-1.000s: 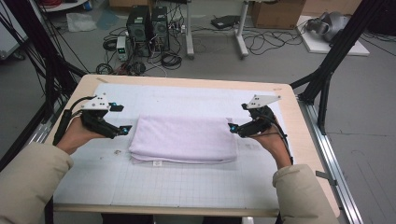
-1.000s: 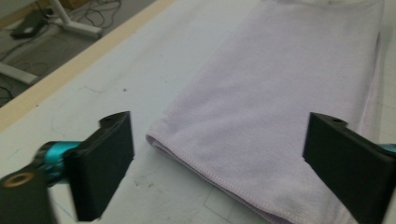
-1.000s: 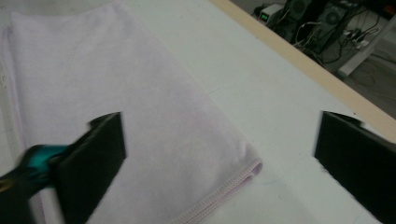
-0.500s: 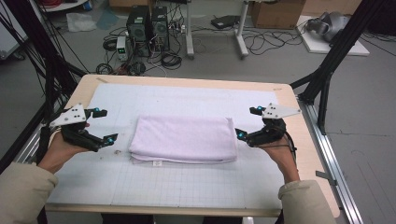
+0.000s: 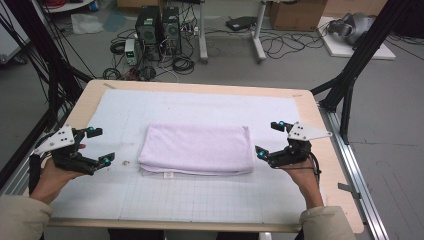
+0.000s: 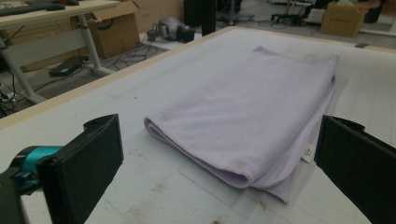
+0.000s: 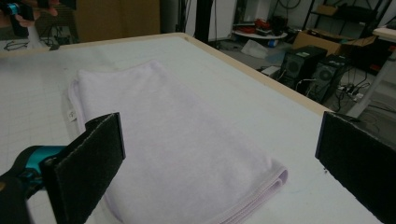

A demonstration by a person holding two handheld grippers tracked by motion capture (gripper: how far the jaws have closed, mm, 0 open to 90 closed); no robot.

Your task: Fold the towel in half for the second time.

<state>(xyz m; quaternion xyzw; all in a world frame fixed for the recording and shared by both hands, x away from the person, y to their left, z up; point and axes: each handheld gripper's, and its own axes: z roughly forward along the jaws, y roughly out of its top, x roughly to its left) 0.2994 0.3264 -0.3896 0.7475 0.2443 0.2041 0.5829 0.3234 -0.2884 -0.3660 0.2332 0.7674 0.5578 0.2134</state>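
A folded lavender towel [image 5: 197, 149] lies flat in the middle of a white gridded mat [image 5: 200, 200]. My left gripper [image 5: 101, 146] hovers over the mat well to the left of the towel. Its jaws have just been opening and stand wide apart with nothing between them. In the left gripper view the towel [image 6: 252, 116] lies ahead of the open left gripper [image 6: 217, 168]. My right gripper [image 5: 269, 138] is open just off the towel's right edge, not touching it. The right gripper view looks along the towel [image 7: 173, 140] past the open right gripper [image 7: 219, 163].
The mat covers a wooden table [image 5: 325, 165] with black frame posts [image 5: 355, 65] at both sides. Computer towers [image 5: 157, 30] and cables sit on the floor beyond the far edge. A small white label [image 5: 168, 175] hangs from the towel's near edge.
Both hands have drawn outward from the towel's ends and toward the near edge, the left farther than the right. The towel has not moved.
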